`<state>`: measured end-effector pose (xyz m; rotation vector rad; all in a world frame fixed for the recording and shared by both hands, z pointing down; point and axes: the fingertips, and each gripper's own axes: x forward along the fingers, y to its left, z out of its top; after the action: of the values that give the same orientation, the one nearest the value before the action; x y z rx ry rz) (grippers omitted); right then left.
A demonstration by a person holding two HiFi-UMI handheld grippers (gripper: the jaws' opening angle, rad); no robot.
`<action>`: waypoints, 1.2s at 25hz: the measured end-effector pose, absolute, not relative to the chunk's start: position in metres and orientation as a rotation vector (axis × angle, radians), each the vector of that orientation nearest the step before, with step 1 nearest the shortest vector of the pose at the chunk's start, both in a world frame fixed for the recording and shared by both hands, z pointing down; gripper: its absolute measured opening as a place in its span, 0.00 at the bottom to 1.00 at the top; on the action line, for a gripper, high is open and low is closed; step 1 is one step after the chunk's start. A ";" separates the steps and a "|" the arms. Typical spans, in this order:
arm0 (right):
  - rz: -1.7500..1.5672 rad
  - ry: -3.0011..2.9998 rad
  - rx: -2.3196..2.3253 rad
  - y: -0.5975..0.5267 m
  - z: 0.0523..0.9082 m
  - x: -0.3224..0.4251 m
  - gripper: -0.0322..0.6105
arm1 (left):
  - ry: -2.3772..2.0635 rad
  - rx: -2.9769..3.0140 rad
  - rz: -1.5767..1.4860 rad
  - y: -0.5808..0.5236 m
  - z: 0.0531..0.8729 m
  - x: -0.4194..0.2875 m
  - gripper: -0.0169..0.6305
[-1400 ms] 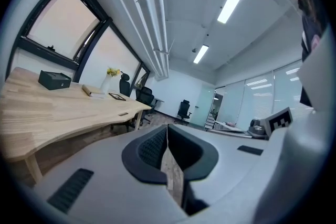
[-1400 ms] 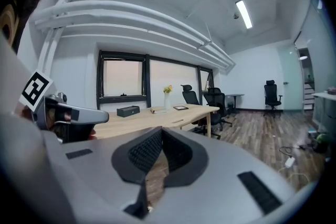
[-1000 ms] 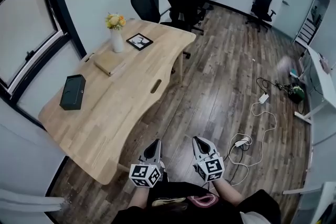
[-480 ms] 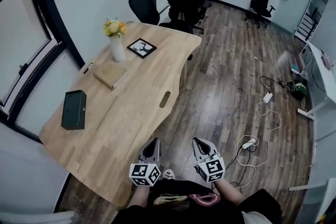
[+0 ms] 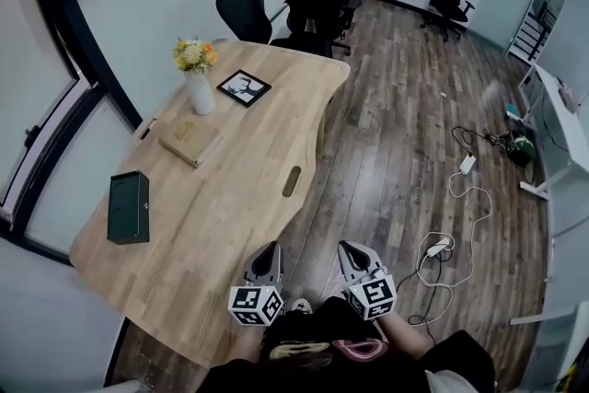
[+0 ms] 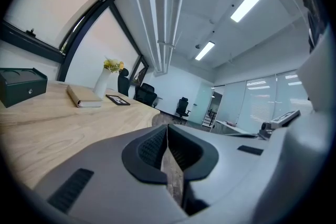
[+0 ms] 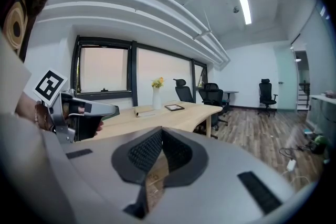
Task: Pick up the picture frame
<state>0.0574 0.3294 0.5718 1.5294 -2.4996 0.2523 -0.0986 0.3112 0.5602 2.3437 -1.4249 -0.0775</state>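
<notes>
The black picture frame (image 5: 244, 87) lies flat on the far end of the wooden table (image 5: 239, 189), just right of a white vase of flowers (image 5: 197, 78). It also shows small in the left gripper view (image 6: 117, 99) and the right gripper view (image 7: 174, 107). My left gripper (image 5: 268, 258) hangs at the table's near edge, shut and empty. Beside it, over the floor, my right gripper (image 5: 352, 254) is shut with nothing in it. Both are far from the frame.
A tan book (image 5: 190, 141) lies near the vase and a dark green box (image 5: 127, 206) sits at the table's left side. Black office chairs (image 5: 308, 6) stand beyond the far end. Cables and a power strip (image 5: 437, 248) lie on the wood floor to the right.
The view has moved forward toward the table; both grippers now sit closer to its near edge. Their jaws stay shut.
</notes>
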 end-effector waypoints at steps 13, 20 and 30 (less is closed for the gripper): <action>0.299 -2.503 1.523 0.308 0.578 0.057 0.07 | -1.427 2.322 -0.073 0.295 0.564 -0.098 0.05; 0.267 -2.520 1.491 0.263 0.576 0.071 0.07 | -1.465 2.306 -0.077 0.263 0.565 -0.079 0.05; 0.235 -2.564 1.413 0.162 0.564 0.103 0.07 | -1.600 2.231 -0.074 0.185 0.561 -0.053 0.05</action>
<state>0.1033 0.1620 0.5642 1.4128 -2.5638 0.2353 -0.0534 0.1851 0.5607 2.2311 -1.6005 -0.0744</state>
